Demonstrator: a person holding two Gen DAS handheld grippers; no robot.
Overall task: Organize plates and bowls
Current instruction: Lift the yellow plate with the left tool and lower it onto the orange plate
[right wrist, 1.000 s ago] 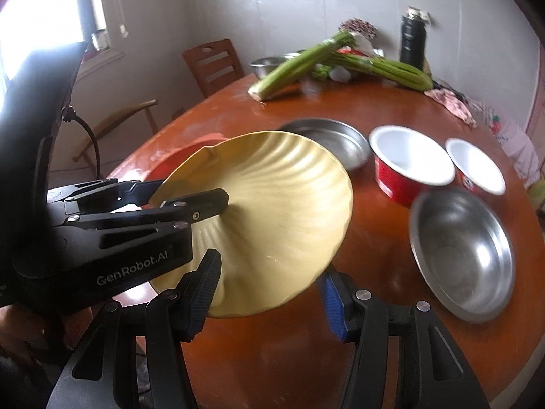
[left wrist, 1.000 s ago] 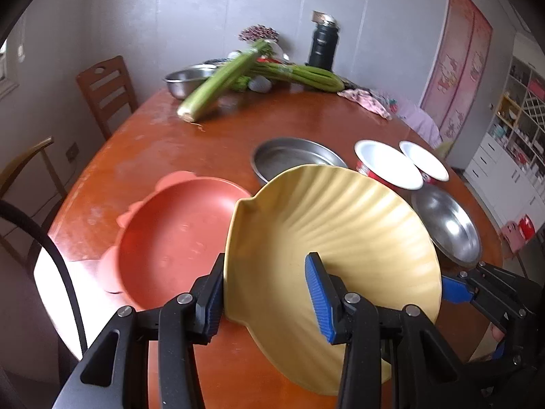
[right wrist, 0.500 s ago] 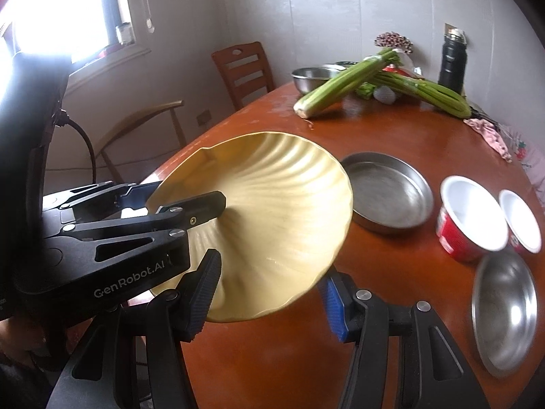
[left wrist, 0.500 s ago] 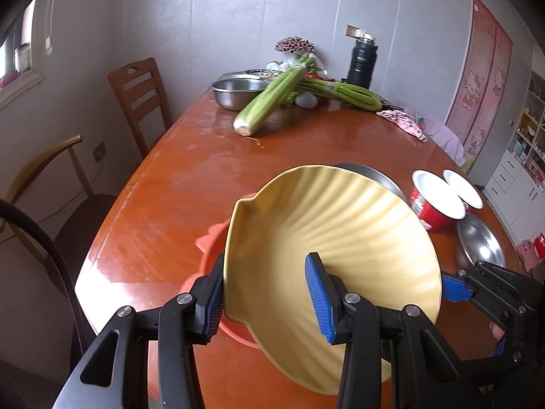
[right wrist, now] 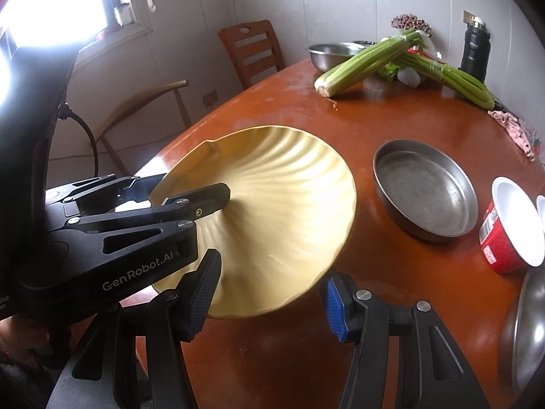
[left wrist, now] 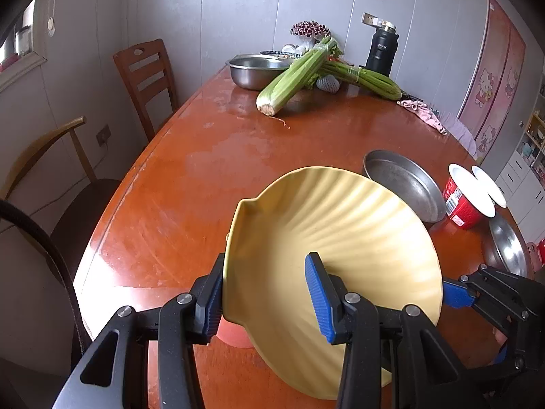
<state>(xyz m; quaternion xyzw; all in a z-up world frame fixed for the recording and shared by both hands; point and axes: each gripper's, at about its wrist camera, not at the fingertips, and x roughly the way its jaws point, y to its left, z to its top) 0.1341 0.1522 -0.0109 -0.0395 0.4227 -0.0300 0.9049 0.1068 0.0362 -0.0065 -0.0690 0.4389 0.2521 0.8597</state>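
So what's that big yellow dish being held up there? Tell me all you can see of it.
The yellow plate is shaped like a scallop shell, with ribs fanning out from a squared, notched hinge end. It looks like matte plastic or melamine, and nothing lies on it. It is tilted, above the reddish table. The left gripper clamps its hinge end; the right gripper grips the rim alongside. Something pink peeks out from underneath.
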